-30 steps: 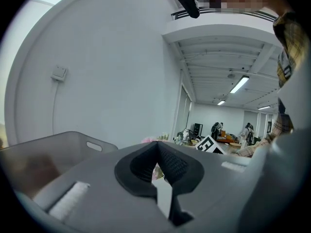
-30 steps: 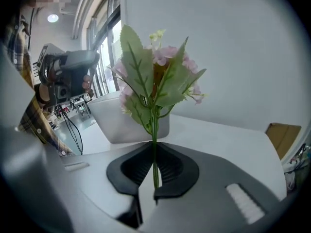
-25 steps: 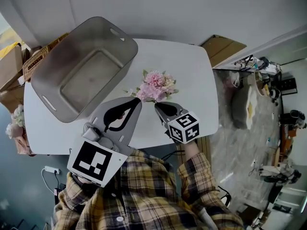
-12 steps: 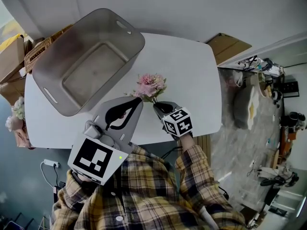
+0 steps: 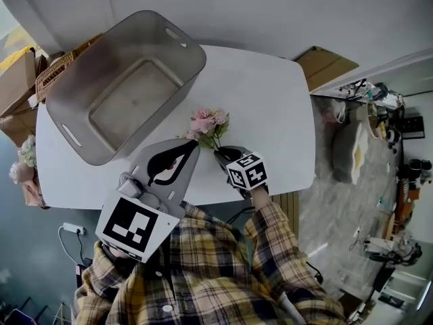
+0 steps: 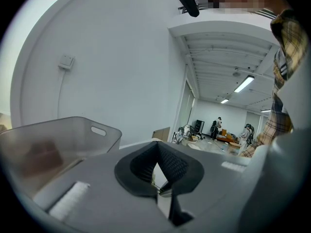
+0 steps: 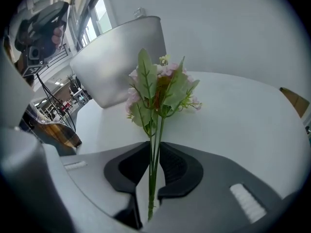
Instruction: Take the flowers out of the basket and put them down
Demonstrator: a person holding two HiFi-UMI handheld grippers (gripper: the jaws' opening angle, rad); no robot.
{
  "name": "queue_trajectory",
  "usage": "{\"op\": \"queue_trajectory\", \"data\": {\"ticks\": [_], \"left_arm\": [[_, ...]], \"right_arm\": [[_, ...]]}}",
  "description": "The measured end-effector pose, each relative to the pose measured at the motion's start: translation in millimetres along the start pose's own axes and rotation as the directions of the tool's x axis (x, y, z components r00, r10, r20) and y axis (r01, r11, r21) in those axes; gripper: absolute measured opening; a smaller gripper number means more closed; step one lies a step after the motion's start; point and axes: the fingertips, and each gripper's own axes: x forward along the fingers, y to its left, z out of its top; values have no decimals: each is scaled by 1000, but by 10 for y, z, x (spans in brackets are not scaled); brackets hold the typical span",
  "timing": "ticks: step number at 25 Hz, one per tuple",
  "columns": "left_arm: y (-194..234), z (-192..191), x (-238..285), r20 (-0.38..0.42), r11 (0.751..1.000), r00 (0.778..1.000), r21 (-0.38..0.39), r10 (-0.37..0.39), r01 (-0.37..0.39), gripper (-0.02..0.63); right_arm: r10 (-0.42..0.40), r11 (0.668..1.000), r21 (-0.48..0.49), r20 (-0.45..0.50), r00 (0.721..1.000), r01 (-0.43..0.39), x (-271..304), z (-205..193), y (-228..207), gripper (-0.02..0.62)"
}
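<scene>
The bunch of pink flowers (image 5: 206, 122) with green leaves leans over the white table (image 5: 270, 107), just in front of the grey plastic basket (image 5: 183, 80). My right gripper (image 5: 220, 152) is at the stems' lower end. In the right gripper view the thin green stems (image 7: 154, 149) run between the pads, whose jaws have just been opening and stand slightly apart around them, and the blooms (image 7: 160, 89) rise in front of the basket (image 7: 121, 57). My left gripper (image 5: 191, 145) hovers beside the flowers, shut and empty. Its view shows the basket (image 6: 58, 140) to the left.
The basket is empty and takes up the table's left half. Cardboard boxes (image 5: 17, 80) and a wicker tray (image 5: 51, 73) stand left of the table, with another cardboard piece (image 5: 331, 66) at the back right. Bare tabletop lies right of the flowers.
My right gripper has come down toward the table with the flowers, which now sit lower and closer to the tabletop. The left gripper has stayed in place.
</scene>
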Motion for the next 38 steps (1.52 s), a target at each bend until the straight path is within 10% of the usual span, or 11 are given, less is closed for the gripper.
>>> {"op": "queue_trajectory", "data": {"ticks": [22, 38], "left_arm": [[-1, 105, 0, 29, 1000, 999, 9, 20, -20, 12], [41, 348, -147, 91, 998, 995, 40, 51, -54, 12]], "right_arm": [[46, 988, 136, 174, 984, -70, -379, 372, 9, 107], [190, 982, -124, 567, 802, -145, -1662, 1980, 1071, 38]]}}
